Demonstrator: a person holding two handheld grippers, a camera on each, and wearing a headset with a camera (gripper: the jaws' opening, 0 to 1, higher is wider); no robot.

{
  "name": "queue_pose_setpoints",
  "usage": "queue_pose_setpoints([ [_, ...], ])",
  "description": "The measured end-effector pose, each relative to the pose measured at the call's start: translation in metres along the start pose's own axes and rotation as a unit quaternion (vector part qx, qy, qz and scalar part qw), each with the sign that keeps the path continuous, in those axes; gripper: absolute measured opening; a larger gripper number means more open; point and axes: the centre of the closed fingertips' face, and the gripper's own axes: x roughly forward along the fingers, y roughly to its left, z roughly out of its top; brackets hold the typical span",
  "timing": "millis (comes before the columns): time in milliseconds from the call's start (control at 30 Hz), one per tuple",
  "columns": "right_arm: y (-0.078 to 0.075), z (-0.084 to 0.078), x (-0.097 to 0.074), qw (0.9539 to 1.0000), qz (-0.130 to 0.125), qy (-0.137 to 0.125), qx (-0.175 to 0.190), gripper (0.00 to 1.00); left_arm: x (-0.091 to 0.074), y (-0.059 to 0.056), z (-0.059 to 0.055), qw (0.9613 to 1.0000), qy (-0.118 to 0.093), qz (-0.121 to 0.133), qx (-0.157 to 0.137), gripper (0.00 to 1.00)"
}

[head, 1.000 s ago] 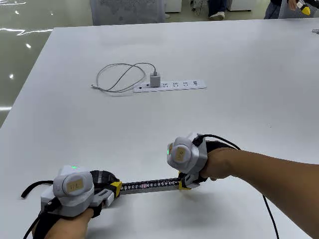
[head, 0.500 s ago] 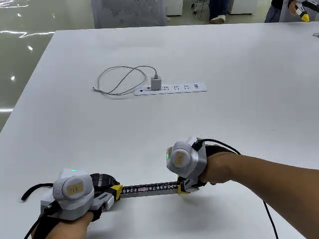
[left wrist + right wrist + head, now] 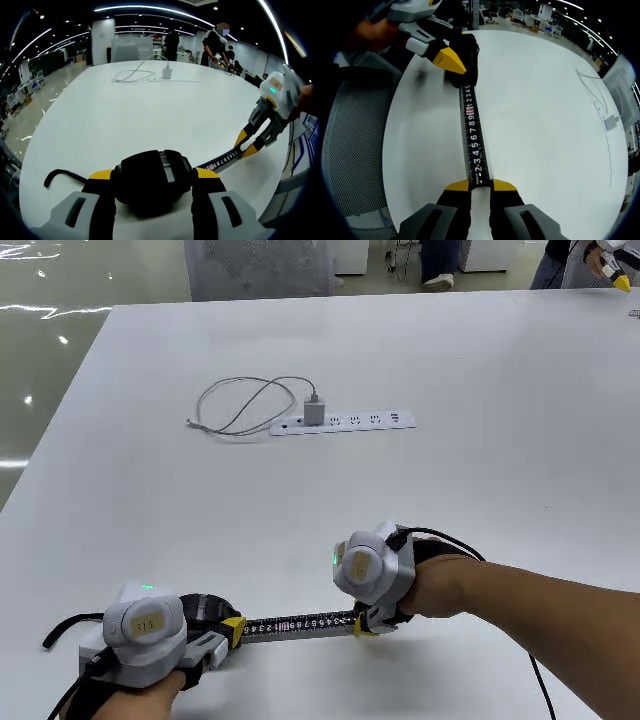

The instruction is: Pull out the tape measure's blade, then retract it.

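Note:
A black tape measure case (image 3: 152, 180) sits squeezed between my left gripper's yellow-tipped jaws; my left gripper (image 3: 215, 632) is shut on it at the table's near left. The case (image 3: 465, 62) lies at the far end of the blade in the right gripper view. A dark blade with white numbers (image 3: 298, 623) runs flat over the table from the case to my right gripper (image 3: 362, 624). That gripper (image 3: 480, 186) is shut on the blade's end (image 3: 476, 172). The blade (image 3: 224, 160) leads off right to my right gripper (image 3: 247, 145) in the left gripper view.
A white power strip (image 3: 345, 421) with a plugged charger and a looped white cable (image 3: 240, 405) lies mid-table on the white table (image 3: 480, 380). A mesh chair (image 3: 355, 150) stands by the near edge. People stand beyond the far side.
My right gripper has slid a little toward the left one, so less blade lies between them. The left gripper holds the case in place.

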Motion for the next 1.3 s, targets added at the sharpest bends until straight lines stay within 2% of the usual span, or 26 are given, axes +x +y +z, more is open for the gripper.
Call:
queue_pose_setpoints([
  [167,0.0,0.001,0.0,1.0,-0.002,-0.006,0.003,0.09,0.0,0.001,0.001,1.0,0.0,-0.003,-0.006,0.57],
  [367,-0.001,0.002,0.0,0.9992,-0.002,-0.035,0.016,0.09,-0.001,0.001,0.001,0.9999,-0.003,-0.01,-0.009,0.56],
  [600,0.001,0.004,0.0,0.9992,0.001,-0.04,0.003,0.09,-0.001,0.001,0.001,0.9999,-0.008,-0.011,-0.01,0.56],
  [900,0.001,0.008,0.001,0.9975,0.005,-0.069,-0.01,0.09,-0.001,0.001,0.001,0.9998,-0.011,-0.014,-0.009,0.56],
  [1300,0.001,0.011,0.002,0.9976,0.004,-0.069,-0.001,0.1,-0.001,0.001,0.001,0.9998,-0.011,-0.014,-0.01,0.56],
])
